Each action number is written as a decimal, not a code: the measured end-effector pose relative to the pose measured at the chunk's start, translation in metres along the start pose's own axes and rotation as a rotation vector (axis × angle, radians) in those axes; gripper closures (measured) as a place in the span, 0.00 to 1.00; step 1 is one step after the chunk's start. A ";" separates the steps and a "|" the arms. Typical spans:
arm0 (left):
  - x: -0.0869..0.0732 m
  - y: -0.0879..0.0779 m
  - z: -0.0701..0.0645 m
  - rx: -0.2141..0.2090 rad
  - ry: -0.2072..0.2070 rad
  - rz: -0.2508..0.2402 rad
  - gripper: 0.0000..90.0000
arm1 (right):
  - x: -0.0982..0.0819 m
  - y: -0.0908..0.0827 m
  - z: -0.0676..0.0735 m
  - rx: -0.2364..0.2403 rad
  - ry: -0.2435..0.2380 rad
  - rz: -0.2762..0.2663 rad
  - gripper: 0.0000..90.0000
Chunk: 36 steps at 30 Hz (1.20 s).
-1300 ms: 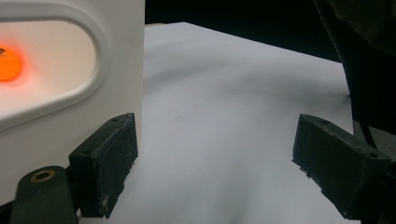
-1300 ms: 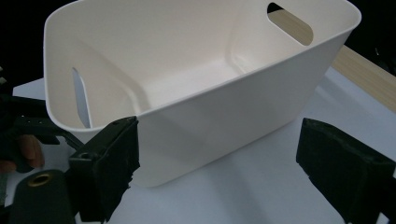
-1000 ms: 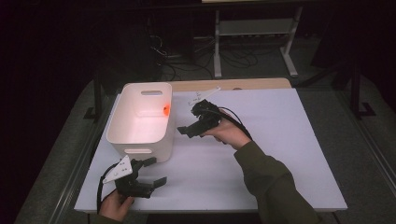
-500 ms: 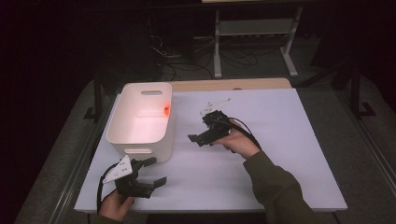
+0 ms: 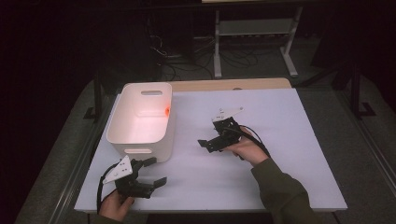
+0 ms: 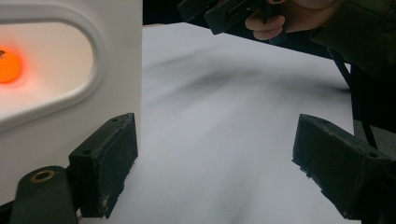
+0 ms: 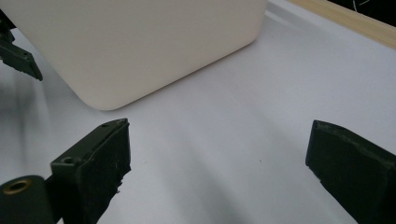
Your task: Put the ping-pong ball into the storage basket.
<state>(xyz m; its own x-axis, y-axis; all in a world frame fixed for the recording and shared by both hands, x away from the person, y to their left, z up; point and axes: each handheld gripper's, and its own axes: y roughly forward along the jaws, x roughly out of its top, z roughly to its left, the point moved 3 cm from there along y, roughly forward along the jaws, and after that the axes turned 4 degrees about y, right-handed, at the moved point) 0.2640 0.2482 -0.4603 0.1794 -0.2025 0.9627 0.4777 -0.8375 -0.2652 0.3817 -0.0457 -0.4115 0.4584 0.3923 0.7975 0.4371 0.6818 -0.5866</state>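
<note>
Left tongs (image 6: 219, 168) gape beside the white bin (image 6: 70, 70) holding an orange ball (image 6: 8, 64).

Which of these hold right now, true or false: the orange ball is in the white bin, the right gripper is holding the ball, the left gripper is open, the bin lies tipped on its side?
1. The orange ball is inside the white bin. True.
2. The right gripper holds the ball. False: its jaws, which have just been opening, stand apart over bare table with nothing between them.
3. The left gripper is open. True: nothing lies between its jaws.
4. The bin lies tipped on its side. False: it stands upright, opening upward.
</note>
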 end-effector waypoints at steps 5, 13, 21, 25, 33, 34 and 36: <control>0.000 0.000 0.000 0.000 -0.004 0.001 0.15 | -0.005 -0.004 -0.003 -0.012 0.008 -0.004 0.07; 0.000 0.000 0.000 0.000 -0.001 0.004 0.15 | -0.016 -0.013 -0.007 -0.020 0.022 -0.021 0.06; 0.000 0.000 0.000 -0.001 -0.004 0.001 0.15 | -0.026 -0.018 -0.007 -0.037 0.029 -0.021 0.06; 0.000 0.000 0.000 -0.001 -0.002 0.002 0.15 | -0.035 -0.024 -0.010 -0.044 0.034 -0.025 0.05; 0.000 0.000 0.000 -0.001 -0.001 0.001 0.15 | -0.051 -0.039 -0.016 -0.067 0.056 -0.043 0.04; 0.000 0.000 0.000 -0.001 -0.001 0.002 0.15 | -0.053 -0.041 -0.017 -0.068 0.059 -0.046 0.04; 0.000 0.000 0.000 0.000 -0.002 0.003 0.15 | -0.056 -0.046 -0.019 -0.076 0.070 -0.059 0.04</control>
<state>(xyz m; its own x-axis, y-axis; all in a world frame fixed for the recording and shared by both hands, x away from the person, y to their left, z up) 0.2639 0.2479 -0.4603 0.1820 -0.2041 0.9619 0.4771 -0.8370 -0.2679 0.3502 -0.1105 -0.4321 0.4820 0.3070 0.8206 0.5207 0.6528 -0.5501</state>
